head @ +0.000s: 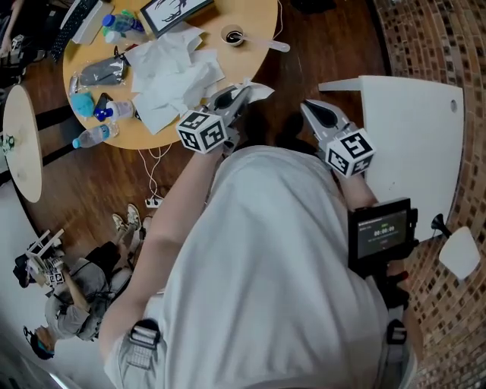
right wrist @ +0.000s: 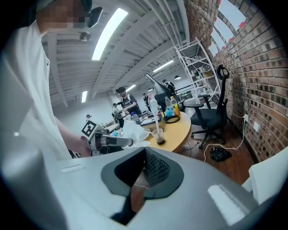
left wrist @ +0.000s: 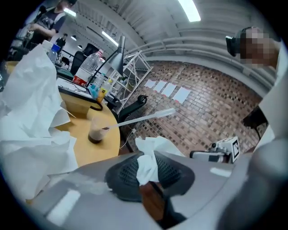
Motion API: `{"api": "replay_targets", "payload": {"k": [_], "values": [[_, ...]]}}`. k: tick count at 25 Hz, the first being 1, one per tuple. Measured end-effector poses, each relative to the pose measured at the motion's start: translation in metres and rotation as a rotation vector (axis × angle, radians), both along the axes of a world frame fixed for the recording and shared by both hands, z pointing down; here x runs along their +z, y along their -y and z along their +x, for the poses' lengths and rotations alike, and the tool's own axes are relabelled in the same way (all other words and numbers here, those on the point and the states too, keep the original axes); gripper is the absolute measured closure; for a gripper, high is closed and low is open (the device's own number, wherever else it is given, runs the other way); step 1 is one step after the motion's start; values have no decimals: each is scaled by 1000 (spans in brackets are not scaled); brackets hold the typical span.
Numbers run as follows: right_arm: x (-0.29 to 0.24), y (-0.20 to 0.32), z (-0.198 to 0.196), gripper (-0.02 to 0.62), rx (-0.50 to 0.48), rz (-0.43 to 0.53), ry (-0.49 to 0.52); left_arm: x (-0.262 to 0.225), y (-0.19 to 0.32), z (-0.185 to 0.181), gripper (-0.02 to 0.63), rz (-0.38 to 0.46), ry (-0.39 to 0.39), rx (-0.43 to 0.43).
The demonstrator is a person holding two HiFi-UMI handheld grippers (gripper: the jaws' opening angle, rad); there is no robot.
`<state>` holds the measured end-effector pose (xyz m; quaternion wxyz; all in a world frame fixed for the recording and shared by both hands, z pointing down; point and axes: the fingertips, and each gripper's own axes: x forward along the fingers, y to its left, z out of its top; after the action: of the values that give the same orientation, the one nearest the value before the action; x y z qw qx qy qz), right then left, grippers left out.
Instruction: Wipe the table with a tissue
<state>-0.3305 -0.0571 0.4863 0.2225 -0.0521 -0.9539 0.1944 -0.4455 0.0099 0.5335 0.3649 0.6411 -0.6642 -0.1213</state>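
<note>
Left claw point(head: 241, 93) pinches the tissue point(left wrist: 146, 165) tight; right claw point(head: 313, 109) closed, empty. Next, probably: press it onto the tabletop point(head: 254, 26) ahead.

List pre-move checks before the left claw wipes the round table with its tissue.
1. Grip of left claw on tissue: ok, pinched between the pads, one end sticking out past the tips.
2. Idle right claw: ok, shut, empty, off the table.
3. Position of left claw: not ok, it sits at the rim, not over the top.
4. Wipe path: not ok, loose tissues and bottles cover much of the top.
5. State of cup: ok, upright, but next to the bare patch, so likely easy to bump.
6. Dirt to wipe: cannot tell.
</note>
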Motion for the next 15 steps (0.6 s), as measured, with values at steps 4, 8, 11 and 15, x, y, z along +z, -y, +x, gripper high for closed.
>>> {"api": "replay_targets", "payload": {"k": [4, 8, 11, 15], "values": [[-9, -6, -2, 589, 50, 26, 18, -25, -4, 2, 545, 73, -6, 53], [-19, -5, 1, 589, 146, 52, 39, -37, -1, 3, 551, 106, -3, 122], [-22, -4, 14, 589, 230, 65, 46, -48, 4, 15, 554, 169, -66, 185], [-28, -5, 45, 588, 367, 80, 47, -67, 14, 41, 554, 295, -240, 302]]}}
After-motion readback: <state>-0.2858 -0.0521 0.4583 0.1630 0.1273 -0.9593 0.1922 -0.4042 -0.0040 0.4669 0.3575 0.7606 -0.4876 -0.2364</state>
